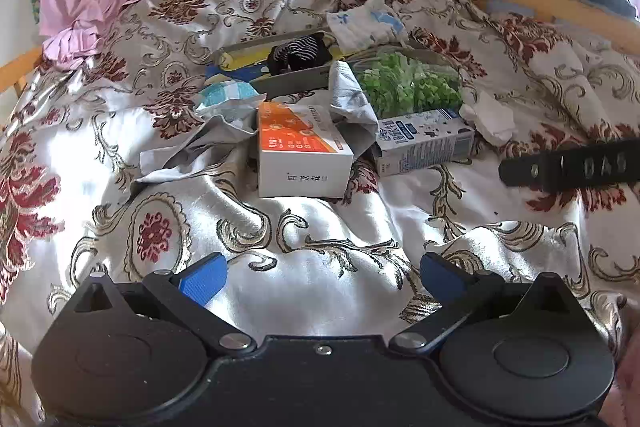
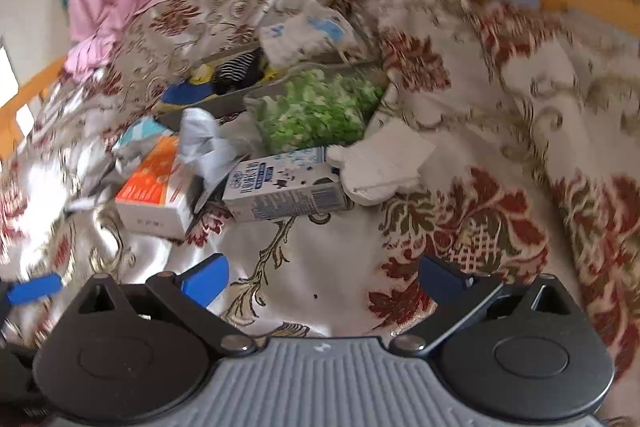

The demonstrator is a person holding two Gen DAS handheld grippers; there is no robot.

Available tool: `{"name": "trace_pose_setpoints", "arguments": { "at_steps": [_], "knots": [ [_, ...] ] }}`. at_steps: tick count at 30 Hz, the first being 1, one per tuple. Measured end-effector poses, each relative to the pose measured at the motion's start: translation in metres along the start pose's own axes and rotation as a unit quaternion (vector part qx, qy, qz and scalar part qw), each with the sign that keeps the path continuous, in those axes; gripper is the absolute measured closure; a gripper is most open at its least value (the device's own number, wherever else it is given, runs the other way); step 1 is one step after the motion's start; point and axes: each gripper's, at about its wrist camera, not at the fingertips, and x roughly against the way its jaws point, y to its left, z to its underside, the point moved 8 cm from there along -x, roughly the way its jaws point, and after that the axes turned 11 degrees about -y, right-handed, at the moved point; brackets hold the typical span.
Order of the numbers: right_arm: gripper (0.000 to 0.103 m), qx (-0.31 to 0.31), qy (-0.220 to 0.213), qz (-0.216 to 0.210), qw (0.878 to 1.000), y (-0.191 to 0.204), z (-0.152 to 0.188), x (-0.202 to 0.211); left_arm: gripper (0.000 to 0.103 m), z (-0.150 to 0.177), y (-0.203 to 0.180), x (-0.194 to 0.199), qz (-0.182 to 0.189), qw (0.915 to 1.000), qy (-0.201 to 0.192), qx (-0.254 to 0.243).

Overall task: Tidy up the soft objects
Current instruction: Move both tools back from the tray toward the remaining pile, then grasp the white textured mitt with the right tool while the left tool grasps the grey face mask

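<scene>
Near the orange box (image 1: 302, 151), both the left gripper (image 1: 322, 277) and the right gripper (image 2: 322, 279) are hovering over the bedspread (image 1: 320, 227), jaws spread apart, holding nothing.

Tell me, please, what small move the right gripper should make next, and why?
Probably ease the right gripper forward toward the white crumpled cloth beside the milk carton: its jaws stand open and empty, and that soft piece lies nearest, uncovered.
</scene>
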Motion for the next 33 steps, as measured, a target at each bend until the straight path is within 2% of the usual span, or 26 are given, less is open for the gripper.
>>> {"name": "trace_pose_setpoints", "arguments": {
  "at_steps": [4,10,17,23,26,29,33],
  "knots": [
    [0.0,-0.038,0.011,0.01,0.999,-0.018,-0.009,-0.016,0.001,-0.006,-0.002,-0.006,0.002,0.9998,-0.005,-0.017],
    [0.0,-0.011,-0.004,0.014,1.0,-0.023,-0.03,-0.038,0.001,-0.024,-0.009,-0.017,0.003,0.9987,-0.026,-0.042],
    [0.0,-0.006,0.013,0.027,1.0,-0.038,-0.038,-0.069,0.001,-0.058,-0.018,-0.049,0.001,0.9958,-0.053,-0.075],
    [0.0,-0.016,0.017,0.018,1.0,-0.048,-0.042,-0.09,0.001,-0.078,-0.025,-0.084,0.033,0.9934,-0.041,-0.102],
    [0.0,-0.049,0.026,0.001,0.998,-0.053,-0.04,-0.098,0.001,-0.086,-0.019,-0.098,0.046,0.9951,-0.035,-0.08],
    [0.0,-0.063,0.033,-0.006,0.997,-0.055,-0.038,-0.103,0.001,-0.092,-0.008,-0.108,0.046,0.998,-0.035,-0.028],
    [0.0,-0.062,0.022,-0.015,0.998,-0.054,-0.039,-0.104,0.001,-0.095,0.002,-0.12,0.046,0.9978,-0.035,0.034]
  ]
}}
